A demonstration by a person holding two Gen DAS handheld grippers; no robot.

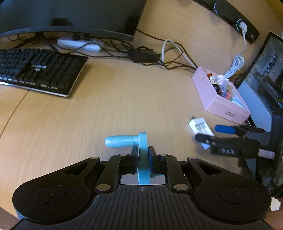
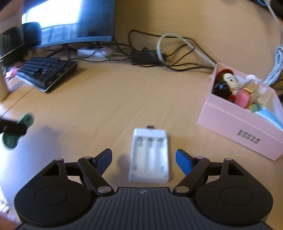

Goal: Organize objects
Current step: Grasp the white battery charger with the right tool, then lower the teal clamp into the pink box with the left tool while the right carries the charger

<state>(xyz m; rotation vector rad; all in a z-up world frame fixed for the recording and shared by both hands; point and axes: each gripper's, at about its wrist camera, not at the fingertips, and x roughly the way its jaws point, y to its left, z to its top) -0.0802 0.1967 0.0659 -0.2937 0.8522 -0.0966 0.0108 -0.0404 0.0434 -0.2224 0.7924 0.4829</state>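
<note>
My left gripper (image 1: 143, 150) is shut on a light blue plastic handle tool (image 1: 123, 140), held above the wooden desk; it shows as a blurred greenish shape in the right wrist view (image 2: 16, 131). My right gripper (image 2: 144, 155) is open, its blue pads either side of a white battery charger (image 2: 149, 155) lying on the desk. The charger (image 1: 200, 128) and right gripper (image 1: 210, 132) also show at the right of the left wrist view. A pink box (image 2: 235, 123) holding small toys and trinkets stands right of the charger; it also shows in the left wrist view (image 1: 210, 92).
A black keyboard (image 1: 39, 70) and a monitor (image 1: 70, 16) stand at the back left. A white power strip (image 1: 79, 44), a black adapter (image 2: 148, 56) and tangled cables (image 2: 176, 49) lie behind. A dark computer case (image 1: 265, 79) stands at the right.
</note>
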